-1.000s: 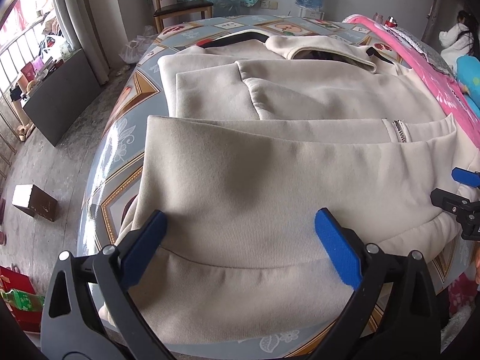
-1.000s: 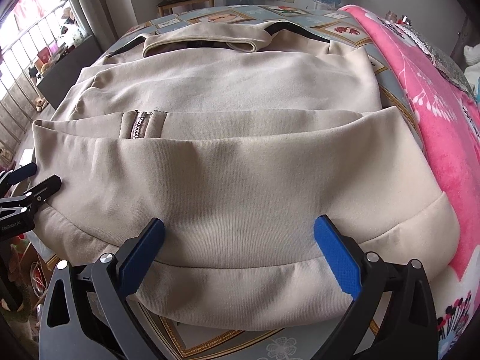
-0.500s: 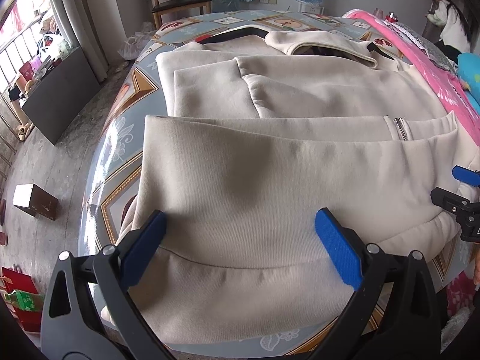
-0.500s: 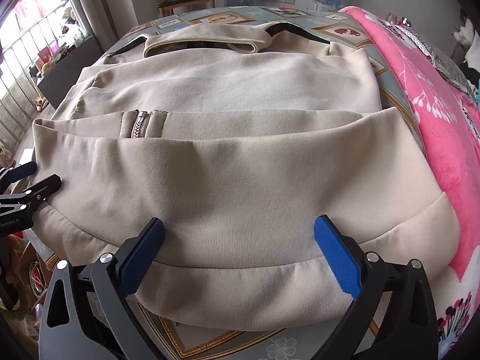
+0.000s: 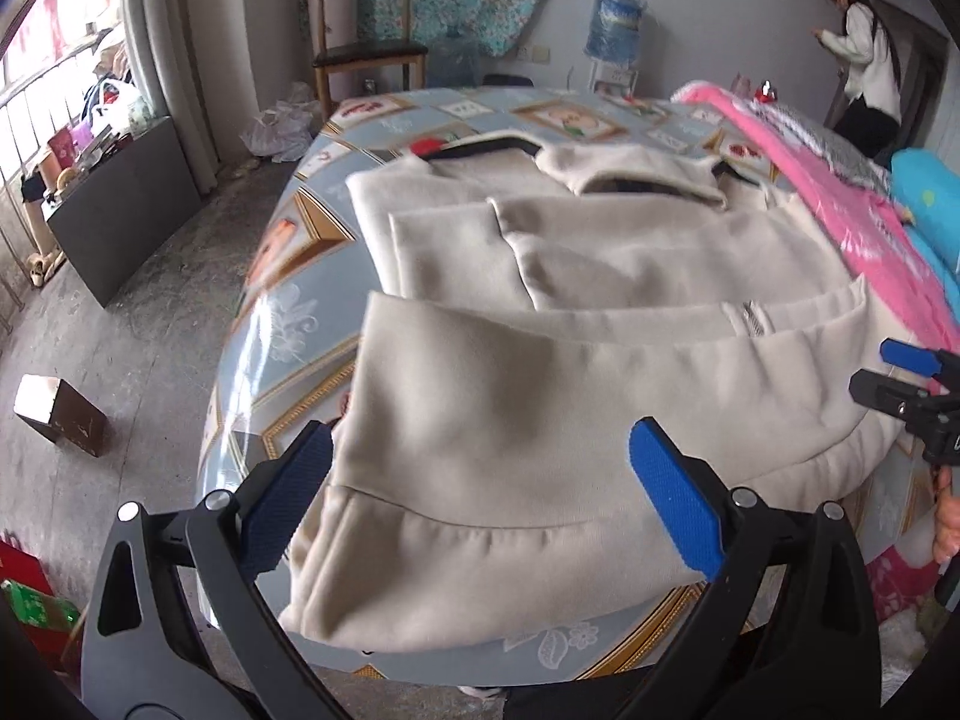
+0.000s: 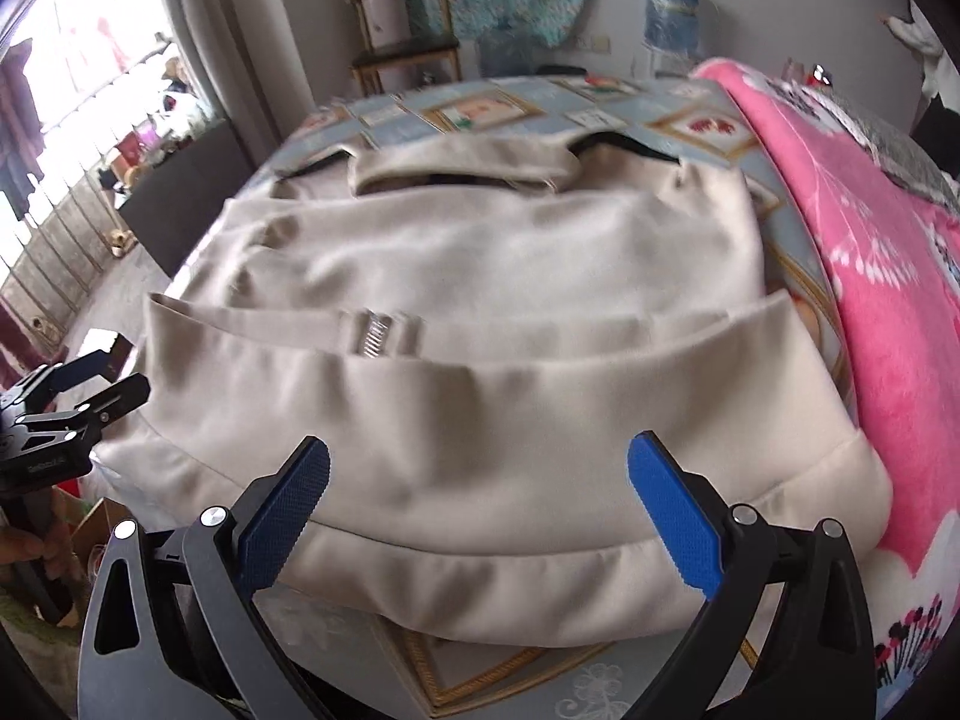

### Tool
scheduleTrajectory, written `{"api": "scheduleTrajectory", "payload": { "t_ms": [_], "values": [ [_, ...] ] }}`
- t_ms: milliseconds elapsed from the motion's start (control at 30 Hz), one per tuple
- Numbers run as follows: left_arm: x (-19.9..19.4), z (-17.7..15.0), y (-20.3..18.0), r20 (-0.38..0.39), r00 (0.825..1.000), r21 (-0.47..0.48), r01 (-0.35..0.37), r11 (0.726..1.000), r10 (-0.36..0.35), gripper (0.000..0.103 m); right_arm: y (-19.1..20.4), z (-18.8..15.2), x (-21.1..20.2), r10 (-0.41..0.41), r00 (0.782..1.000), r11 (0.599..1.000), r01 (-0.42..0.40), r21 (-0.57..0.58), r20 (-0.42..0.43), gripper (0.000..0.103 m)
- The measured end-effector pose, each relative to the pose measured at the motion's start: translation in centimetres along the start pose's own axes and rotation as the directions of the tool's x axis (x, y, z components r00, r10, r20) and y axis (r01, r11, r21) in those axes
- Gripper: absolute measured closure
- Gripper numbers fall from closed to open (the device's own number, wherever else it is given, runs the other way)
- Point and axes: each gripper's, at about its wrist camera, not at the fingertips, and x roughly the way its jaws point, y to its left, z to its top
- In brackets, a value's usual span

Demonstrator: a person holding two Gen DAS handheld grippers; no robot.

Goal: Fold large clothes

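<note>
A beige zip-up jacket (image 5: pixel 540 384) (image 6: pixel 492 408) lies on the patterned tablecloth, its lower part folded up over the body and its collar at the far end. My left gripper (image 5: pixel 480 492) stands open above the near left hem, nothing between its blue pads. My right gripper (image 6: pixel 480 504) is open too, above the near right hem. Each gripper shows in the other's view: the right gripper (image 5: pixel 900 378) at the right edge, the left gripper (image 6: pixel 90 384) at the left edge. The sleeve ends are tucked out of sight.
A pink blanket (image 6: pixel 888 276) covers the table's right side. The tablecloth (image 5: pixel 288 312) is bare left of the jacket. A wooden chair (image 5: pixel 366 54) and water jug (image 5: pixel 612 30) stand behind; a person (image 5: pixel 864 60) is far right. A small box (image 5: pixel 60 414) sits on the floor.
Both grippers have drawn back and risen from the hem, so more of the room shows behind the table. The jacket lies as it did. The person at the back stands farther off.
</note>
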Motion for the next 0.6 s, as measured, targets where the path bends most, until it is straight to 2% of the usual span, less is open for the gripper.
{"api": "scheduleTrajectory", "payload": {
  "t_ms": [167,333,600],
  "values": [
    [-0.8,0.4,1.3,0.043,0.998,-0.037,-0.054,0.998,0.055,0.007,2.0,0.9,-0.2,0.019,0.998,1.000,-0.018,-0.021,0.055,0.006],
    [-0.5,0.4,2.3,0.032,0.997,-0.050,-0.064,0.997,0.066,0.007,3.4,0.8,0.5,0.021,0.999,0.998,-0.018,-0.062,0.043,0.006],
    [-0.3,-0.3,1.7,0.015,0.997,0.002,-0.082,0.997,0.082,0.007,3.4,0.5,0.9,0.065,0.998,0.997,-0.064,-0.052,0.017,0.006]
  ]
}}
